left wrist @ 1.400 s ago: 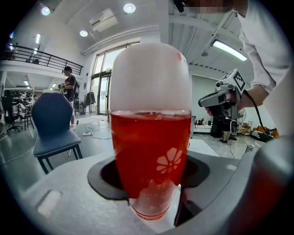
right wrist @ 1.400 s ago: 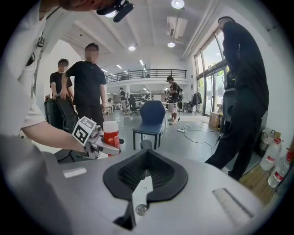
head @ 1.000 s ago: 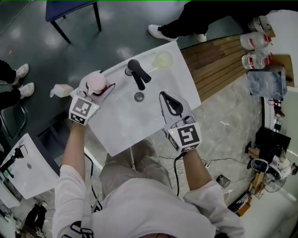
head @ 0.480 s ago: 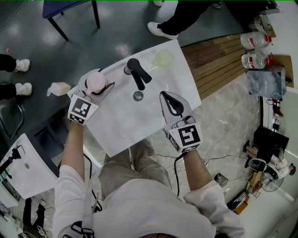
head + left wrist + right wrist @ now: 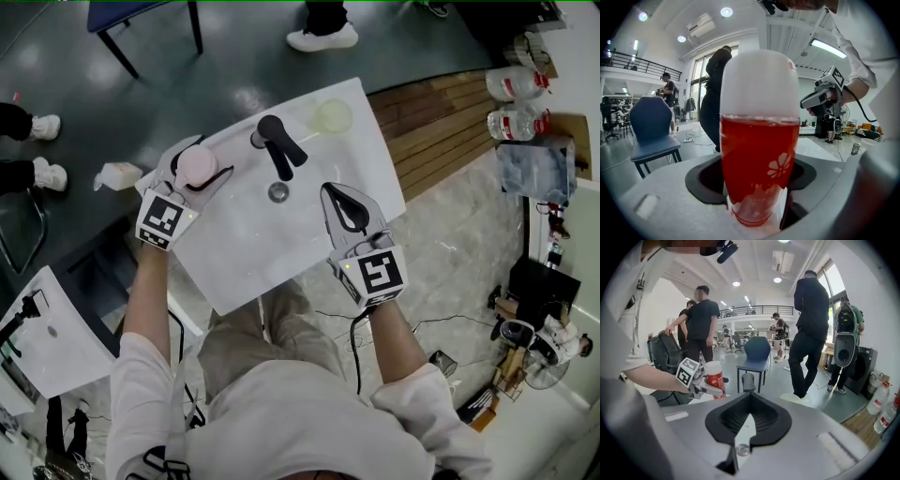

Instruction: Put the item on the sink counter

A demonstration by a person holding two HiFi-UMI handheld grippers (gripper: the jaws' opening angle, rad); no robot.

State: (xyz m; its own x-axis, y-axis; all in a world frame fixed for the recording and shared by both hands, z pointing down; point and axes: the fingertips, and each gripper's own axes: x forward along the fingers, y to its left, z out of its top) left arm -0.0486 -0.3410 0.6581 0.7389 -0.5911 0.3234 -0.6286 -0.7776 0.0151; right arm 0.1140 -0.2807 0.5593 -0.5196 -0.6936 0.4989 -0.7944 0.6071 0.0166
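A red bottle with a white cap (image 5: 197, 166) stands upright on the far left corner of the white sink counter (image 5: 309, 164). My left gripper (image 5: 201, 161) surrounds the bottle (image 5: 759, 154). Its jaws have just been opening and stand open, with a thin dark gap beside the bottle. My right gripper (image 5: 330, 194) hovers over the sink's right side, shut and empty. In the right gripper view its tips (image 5: 749, 397) meet, and the bottle (image 5: 715, 378) shows beyond them in the left gripper.
A black faucet (image 5: 278, 145) and drain (image 5: 278, 193) sit mid-sink, with a pale green soap dish (image 5: 330, 116) at the far right corner. A spray bottle (image 5: 117, 174) lies on the floor at left. Water bottles (image 5: 514, 84) and wooden boards lie at right. A second sink (image 5: 47, 328) stands lower left.
The left gripper's fingers have spread slightly around the bottle, which stays in place. The person standing beyond the sink has stepped away to the left. My right gripper has hardly moved.
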